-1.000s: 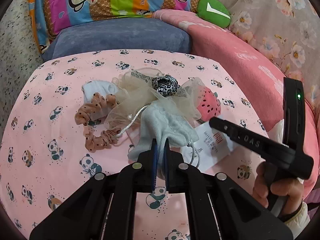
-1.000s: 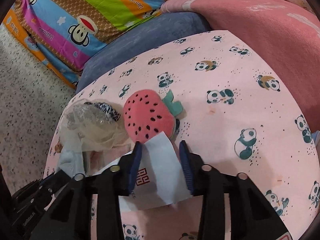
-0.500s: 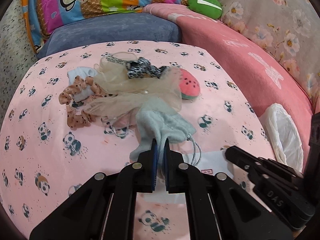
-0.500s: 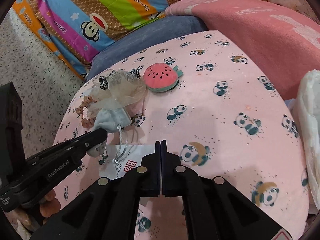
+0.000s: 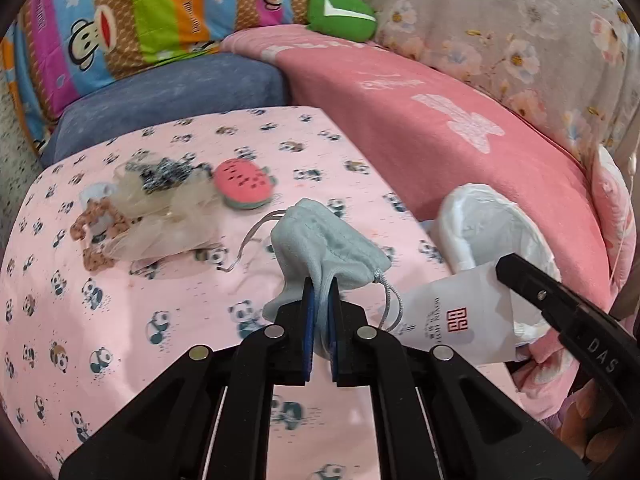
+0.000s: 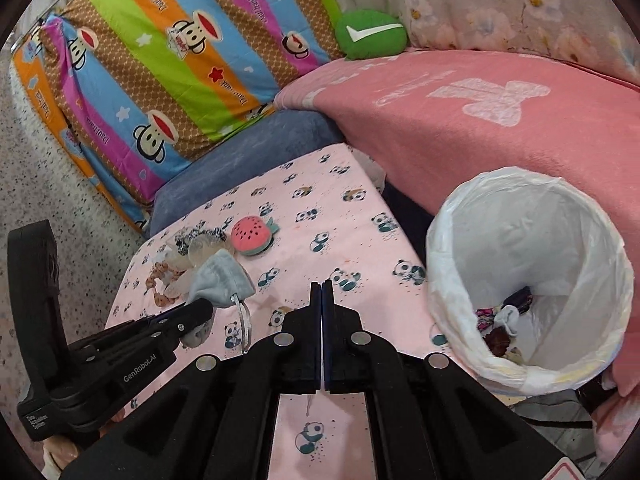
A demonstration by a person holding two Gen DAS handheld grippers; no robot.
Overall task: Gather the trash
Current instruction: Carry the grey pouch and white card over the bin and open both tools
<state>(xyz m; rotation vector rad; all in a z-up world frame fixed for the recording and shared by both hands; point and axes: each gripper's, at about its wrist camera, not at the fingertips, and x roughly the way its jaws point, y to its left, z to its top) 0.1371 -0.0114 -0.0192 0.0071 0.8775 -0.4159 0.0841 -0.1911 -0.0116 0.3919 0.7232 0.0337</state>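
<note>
partly hidden paper card behind right claw, bin contents unclear

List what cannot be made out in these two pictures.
- Right wrist view: the paper slip lies hidden under the right gripper, whose fingers are shut.
- Right wrist view: the things deep in the bin bag are too small to name.
- Left wrist view: the pile of hair ties is blurred.

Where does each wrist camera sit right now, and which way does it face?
Left wrist: on left gripper, angled down at panda sheet; pinches grey pouch; right gripper holds white paper.
Right wrist: on right gripper, facing lined trash bin; left gripper visible.
Shared: pouch, watermelon plush, bin.
</note>
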